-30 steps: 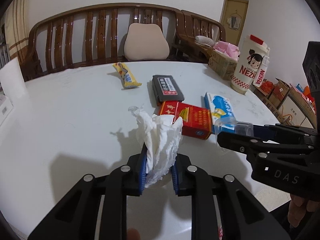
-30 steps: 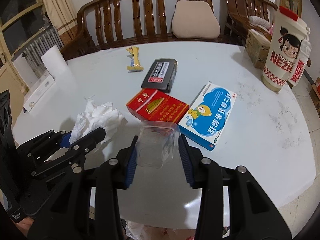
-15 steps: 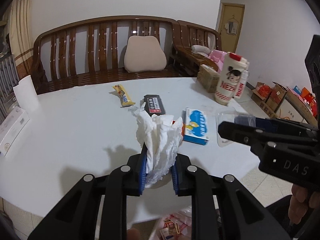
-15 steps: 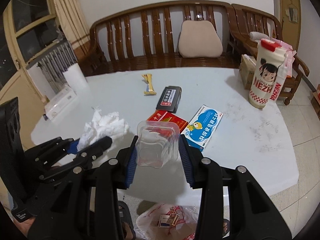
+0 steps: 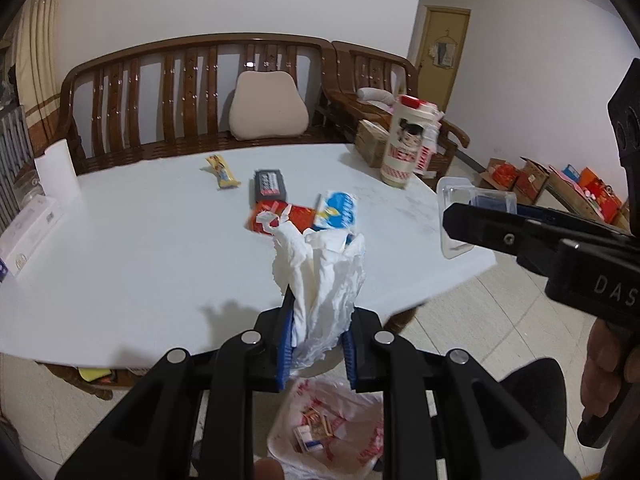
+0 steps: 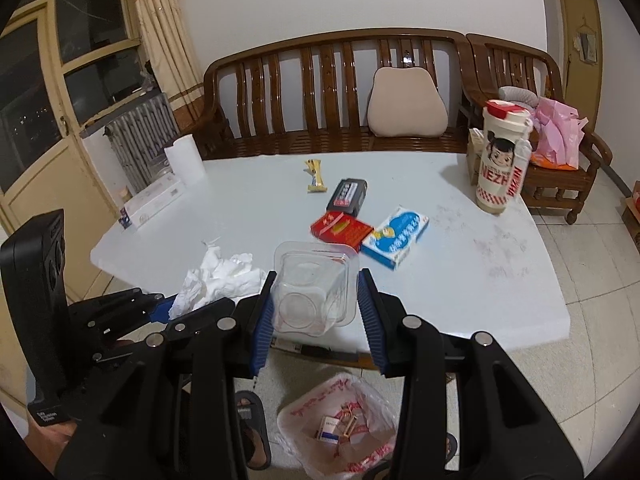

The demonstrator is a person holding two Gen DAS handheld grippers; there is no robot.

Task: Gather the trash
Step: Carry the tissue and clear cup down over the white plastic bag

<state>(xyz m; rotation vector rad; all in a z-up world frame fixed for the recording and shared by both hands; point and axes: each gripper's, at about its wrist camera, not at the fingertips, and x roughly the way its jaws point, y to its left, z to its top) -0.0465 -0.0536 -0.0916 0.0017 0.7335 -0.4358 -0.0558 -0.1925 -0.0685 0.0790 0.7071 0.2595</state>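
My left gripper (image 5: 316,340) is shut on a crumpled white tissue (image 5: 320,276) and holds it off the near edge of the white table (image 5: 132,248), above an open trash bag (image 5: 340,428) on the floor. My right gripper (image 6: 316,312) is shut on a clear plastic cup (image 6: 314,280), held above the table's near edge. The trash bag also shows in the right wrist view (image 6: 340,428), below the gripper, with some packets inside. The left gripper and tissue (image 6: 216,280) show at the left of the right wrist view.
On the table lie a red box (image 6: 340,230), a blue-and-white box (image 6: 396,236), a black box (image 6: 347,196) and a yellow snack wrapper (image 6: 315,176). A tall Nezha cup (image 6: 500,160) stands at the right edge. A wooden bench (image 6: 340,92) stands behind.
Both grippers have pulled back and up from the table with the tissue and the cup. The trash bag on the floor has come into view below them.
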